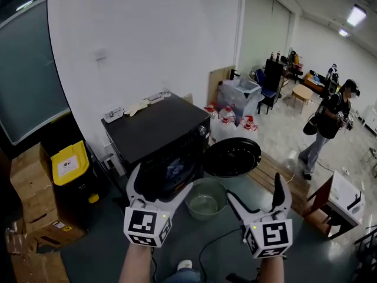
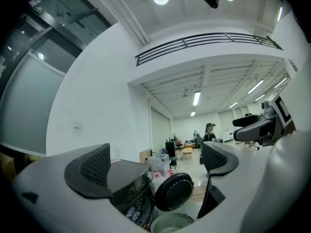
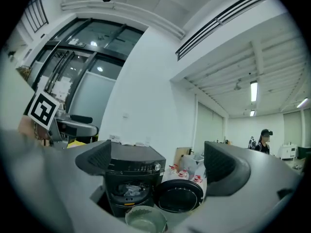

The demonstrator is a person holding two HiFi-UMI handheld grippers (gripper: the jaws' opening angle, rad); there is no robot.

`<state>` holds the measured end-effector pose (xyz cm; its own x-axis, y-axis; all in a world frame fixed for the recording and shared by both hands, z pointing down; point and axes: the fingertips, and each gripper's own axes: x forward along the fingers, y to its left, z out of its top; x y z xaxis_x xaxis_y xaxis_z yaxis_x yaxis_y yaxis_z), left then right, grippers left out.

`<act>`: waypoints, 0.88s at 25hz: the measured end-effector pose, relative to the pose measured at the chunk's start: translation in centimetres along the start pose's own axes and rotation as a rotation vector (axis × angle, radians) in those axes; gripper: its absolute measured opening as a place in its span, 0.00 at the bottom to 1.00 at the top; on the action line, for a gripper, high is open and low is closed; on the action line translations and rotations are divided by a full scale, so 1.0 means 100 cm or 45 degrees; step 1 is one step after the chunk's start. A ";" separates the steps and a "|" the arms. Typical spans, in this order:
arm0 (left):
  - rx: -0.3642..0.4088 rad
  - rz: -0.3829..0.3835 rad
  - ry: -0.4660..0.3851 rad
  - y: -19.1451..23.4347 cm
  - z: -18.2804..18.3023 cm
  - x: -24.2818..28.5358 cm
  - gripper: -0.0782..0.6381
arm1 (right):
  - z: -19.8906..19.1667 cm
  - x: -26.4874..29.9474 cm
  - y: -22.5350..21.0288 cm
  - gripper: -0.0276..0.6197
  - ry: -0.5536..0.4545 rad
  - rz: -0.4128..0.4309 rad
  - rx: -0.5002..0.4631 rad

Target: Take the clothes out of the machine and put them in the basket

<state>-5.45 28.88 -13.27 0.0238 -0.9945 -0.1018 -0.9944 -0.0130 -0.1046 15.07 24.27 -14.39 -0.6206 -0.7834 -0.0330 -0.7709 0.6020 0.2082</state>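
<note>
A black front-loading washing machine (image 1: 159, 137) stands against the white wall, its round door (image 1: 232, 157) swung open to the right. Pale clothes (image 3: 129, 191) lie inside the drum. A pale green basket (image 1: 206, 199) sits on the floor in front of the machine, between my two grippers. My left gripper (image 1: 160, 178) is open and holds nothing, level and aimed at the drum opening. My right gripper (image 1: 254, 187) is also open with nothing in it, to the right of the basket and below the door. Both gripper views show the machine (image 2: 127, 188) (image 3: 131, 171) some way ahead between the spread jaws.
A yellow-lidded bin (image 1: 69, 161) and cardboard boxes (image 1: 32, 199) stand left of the machine. Water bottles (image 1: 227, 115) and a clear crate sit behind the door. A wooden pallet (image 1: 277, 175) lies at the right, a cable (image 1: 218, 243) crosses the floor, and a person (image 1: 330, 122) stands far right.
</note>
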 end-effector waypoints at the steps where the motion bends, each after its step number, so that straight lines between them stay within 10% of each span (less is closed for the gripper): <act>1: -0.001 -0.013 -0.008 0.009 -0.002 0.007 0.90 | -0.001 0.010 0.003 0.93 0.006 -0.009 -0.021; 22: -0.021 -0.130 0.106 0.058 -0.071 0.075 0.90 | -0.048 0.094 0.027 0.92 0.175 -0.044 -0.054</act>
<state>-11.75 20.61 -7.59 0.1173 -0.9931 -0.0088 -0.9888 -0.1159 -0.0937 7.89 17.78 -9.41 -0.5664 -0.8189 0.0925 -0.7827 0.5697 0.2506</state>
